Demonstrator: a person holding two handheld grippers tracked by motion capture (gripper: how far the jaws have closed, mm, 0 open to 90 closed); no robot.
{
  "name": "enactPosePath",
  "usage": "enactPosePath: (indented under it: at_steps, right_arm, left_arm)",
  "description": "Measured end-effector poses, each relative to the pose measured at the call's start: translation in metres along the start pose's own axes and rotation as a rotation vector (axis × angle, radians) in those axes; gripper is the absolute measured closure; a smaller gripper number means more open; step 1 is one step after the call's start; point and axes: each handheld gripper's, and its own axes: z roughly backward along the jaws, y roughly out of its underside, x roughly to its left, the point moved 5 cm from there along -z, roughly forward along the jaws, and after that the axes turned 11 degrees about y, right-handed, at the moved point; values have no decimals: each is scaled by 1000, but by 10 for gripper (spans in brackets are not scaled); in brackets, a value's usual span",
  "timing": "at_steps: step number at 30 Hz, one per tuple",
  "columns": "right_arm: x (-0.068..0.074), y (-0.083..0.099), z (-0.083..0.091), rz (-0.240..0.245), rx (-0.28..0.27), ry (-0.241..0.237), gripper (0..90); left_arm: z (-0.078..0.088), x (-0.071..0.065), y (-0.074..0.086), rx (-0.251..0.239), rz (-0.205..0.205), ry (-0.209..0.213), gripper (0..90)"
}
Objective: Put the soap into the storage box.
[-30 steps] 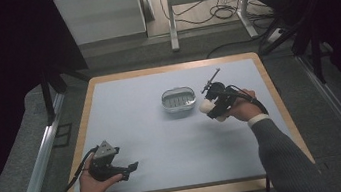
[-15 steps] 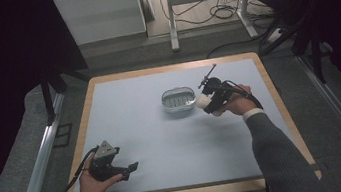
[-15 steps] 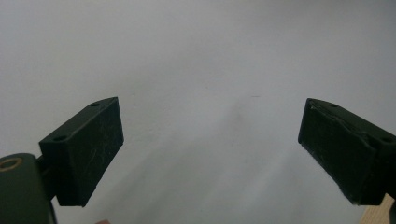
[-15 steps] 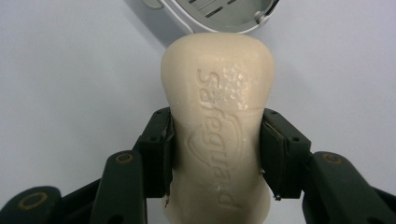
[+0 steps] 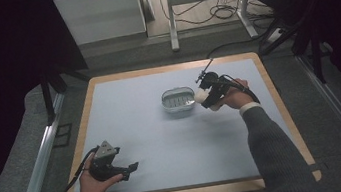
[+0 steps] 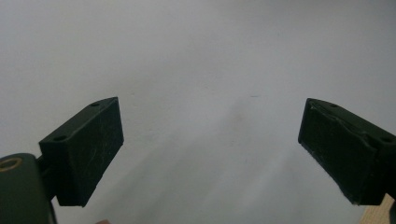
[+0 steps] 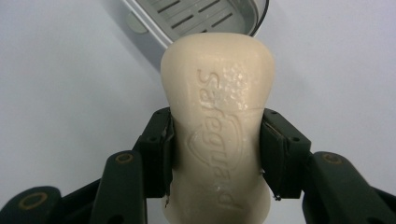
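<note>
A wide table point(image 5: 126, 117) with a pale blue-grey top and a light wooden rim takes up most of the space in front of the person, and beyond its far edge stand a metal frame point(image 5: 205, 0) and loose cables point(image 5: 220, 13) on the floor. The person's right arm, in a grey knitted sleeve point(image 5: 271, 147), reaches in over the table's right side, and the right hand point(image 5: 233, 98) holds the right gripper point(image 5: 205, 97) pointing toward the middle of the table, its black cable looping back over the wrist. Just to the left of that gripper sits a small grey soap dish point(image 5: 178, 100) with a slotted floor, alone near the centre of the far half of the table. From the right gripper view the two black jaws are clamped hard on the waist of a cream bar of soap point(image 7: 217, 116), one pad on each narrow side, with the embossed "Safeguard" lettering facing the camera; the bar's far end points at the soap dish point(image 7: 196, 18) and overlaps its near rim in the picture, so the bar is close beside the dish and not lying in it, though I can't tell whether they touch. Over at the near left corner the left hand point(image 5: 94, 180) rests on the table holding the left gripper point(image 5: 131, 169), well apart from the dish and the soap; in the left gripper view its jaws stand wide apart with bare tabletop between them
</note>
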Motion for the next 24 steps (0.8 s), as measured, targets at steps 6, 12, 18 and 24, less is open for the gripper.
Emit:
enactPosePath:
  at_steps: [6, 12, 18, 24]
  right_arm:
    - [-2, -9, -1, 19, -17, -7, 497]
    - [-1, -22, -5, 57, -24, -6, 497]
    - [3, -30, -11, 98, -36, -23, 497]
    - [4, -40, -17, 119, -33, -24, 497]
  left_arm:
    - [0, 0, 0, -1, -5, 2, 71]
    - [0, 0, 0, -1, -5, 4, 71]
    - [0, 1, 0, 1, -9, 1, 71]
    - [1, 1, 0, -3, -8, -1, 71]
